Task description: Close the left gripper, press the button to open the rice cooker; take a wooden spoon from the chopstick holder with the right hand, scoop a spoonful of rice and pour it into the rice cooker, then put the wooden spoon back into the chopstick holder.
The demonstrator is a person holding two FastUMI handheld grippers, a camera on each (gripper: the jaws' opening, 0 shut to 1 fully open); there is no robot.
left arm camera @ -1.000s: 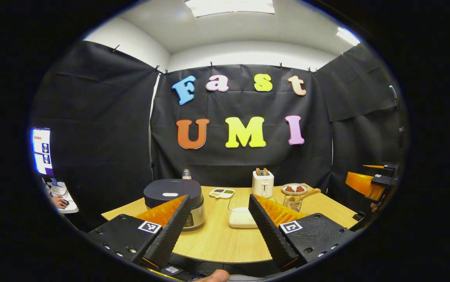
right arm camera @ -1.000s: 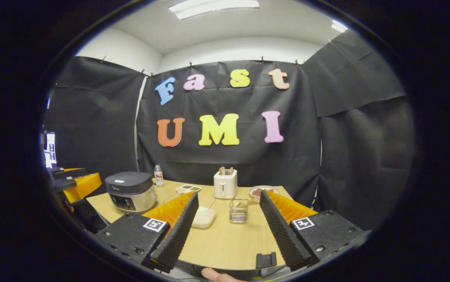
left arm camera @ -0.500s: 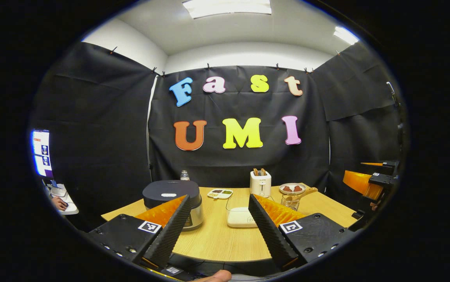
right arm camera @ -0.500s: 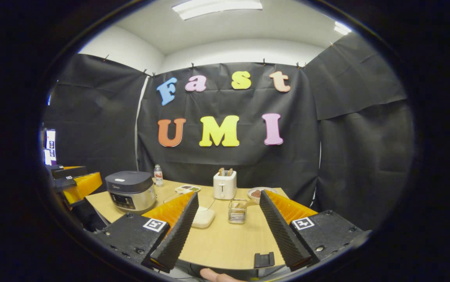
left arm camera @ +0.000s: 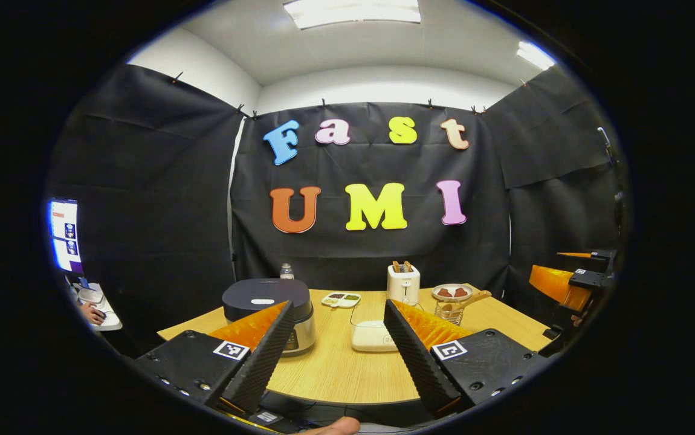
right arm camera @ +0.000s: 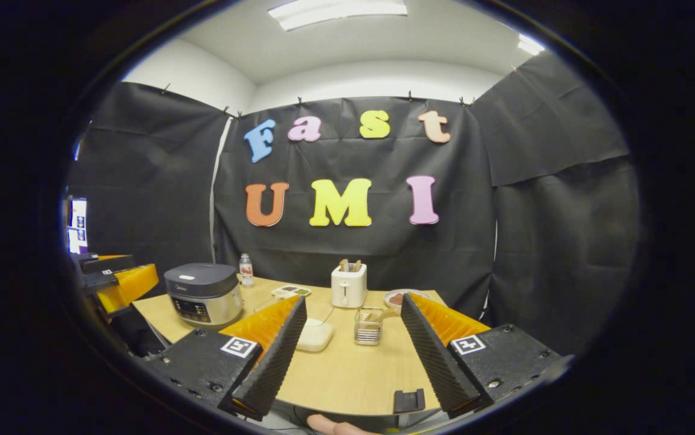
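left gripper (left arm camera: 335,356) held wide open and empty, rice cooker (left arm camera: 268,302) shut at 11 o'clock. right gripper (right arm camera: 350,356) likewise spread, gripping nothing, chopstick holder (right arm camera: 368,326) at 12 o'clock.

- Small logo on the front of the rice cooker (right arm camera: 203,294), too small to read.
- Square black-and-white coded tags on each gripper's body: patterns, not words.
- Lit screen (left arm camera: 63,234) at far left, unreadable.
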